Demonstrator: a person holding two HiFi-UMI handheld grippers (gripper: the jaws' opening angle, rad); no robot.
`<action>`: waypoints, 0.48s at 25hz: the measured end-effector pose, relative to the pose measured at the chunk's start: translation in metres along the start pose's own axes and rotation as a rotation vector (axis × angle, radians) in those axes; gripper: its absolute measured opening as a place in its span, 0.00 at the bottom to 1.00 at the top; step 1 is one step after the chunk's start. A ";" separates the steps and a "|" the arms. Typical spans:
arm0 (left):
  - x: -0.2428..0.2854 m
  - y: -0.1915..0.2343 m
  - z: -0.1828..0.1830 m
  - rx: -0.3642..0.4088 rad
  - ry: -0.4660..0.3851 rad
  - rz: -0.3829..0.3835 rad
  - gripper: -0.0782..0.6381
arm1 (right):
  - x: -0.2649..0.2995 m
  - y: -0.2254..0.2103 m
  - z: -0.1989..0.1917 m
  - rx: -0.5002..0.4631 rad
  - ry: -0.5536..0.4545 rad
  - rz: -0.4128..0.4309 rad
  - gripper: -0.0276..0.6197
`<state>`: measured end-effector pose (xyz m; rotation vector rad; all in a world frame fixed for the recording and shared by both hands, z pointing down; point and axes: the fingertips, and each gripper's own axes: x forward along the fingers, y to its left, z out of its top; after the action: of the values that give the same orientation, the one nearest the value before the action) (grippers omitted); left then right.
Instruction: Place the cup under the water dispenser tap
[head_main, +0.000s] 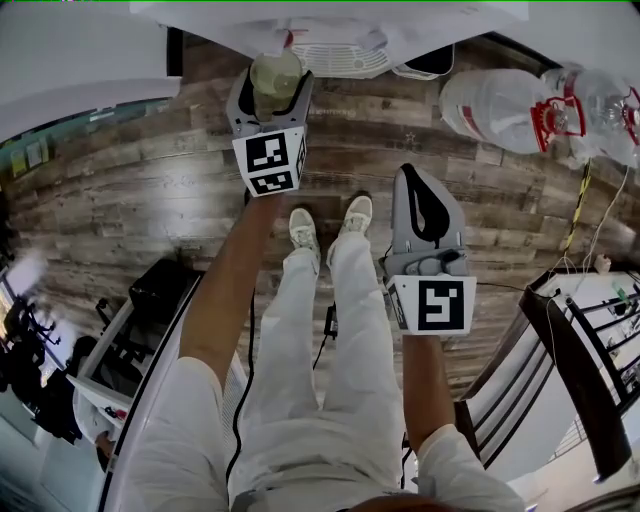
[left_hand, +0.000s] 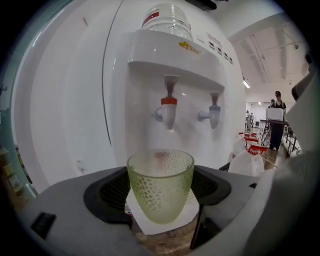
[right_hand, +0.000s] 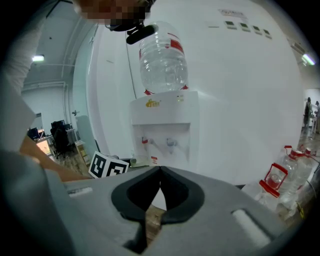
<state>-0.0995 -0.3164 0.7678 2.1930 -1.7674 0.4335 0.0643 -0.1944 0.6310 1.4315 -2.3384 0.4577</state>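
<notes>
A pale green dimpled glass cup (left_hand: 160, 187) stands upright between the jaws of my left gripper (left_hand: 161, 192), which is shut on its sides. From the head view the cup (head_main: 276, 80) and left gripper (head_main: 273, 98) hang just in front of the white water dispenser (left_hand: 170, 65). Its red tap (left_hand: 169, 112) and blue tap (left_hand: 214, 113) are above and behind the cup's rim. My right gripper (head_main: 427, 200) is lower and further back, shut with nothing in it. In the right gripper view the dispenser (right_hand: 161, 131) carries a clear bottle (right_hand: 163, 59).
The dispenser's white drip grille (head_main: 340, 56) lies just beyond the cup. Large water bottles (head_main: 535, 110) with red handles lie on the wooden floor to the right. A dark chair (head_main: 570, 365) stands at the lower right, a black case (head_main: 163, 290) at the left.
</notes>
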 end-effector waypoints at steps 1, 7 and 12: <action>0.004 0.000 -0.003 0.009 0.001 0.000 0.62 | 0.002 0.000 0.000 -0.001 0.001 0.001 0.04; 0.020 -0.002 -0.012 0.016 -0.004 -0.005 0.62 | 0.004 -0.002 -0.002 -0.009 0.007 0.007 0.04; 0.036 -0.003 -0.018 0.049 -0.007 -0.006 0.62 | 0.006 -0.005 -0.009 -0.007 0.022 0.004 0.04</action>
<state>-0.0903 -0.3406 0.7990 2.2353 -1.7710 0.4739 0.0673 -0.1973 0.6421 1.4124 -2.3238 0.4637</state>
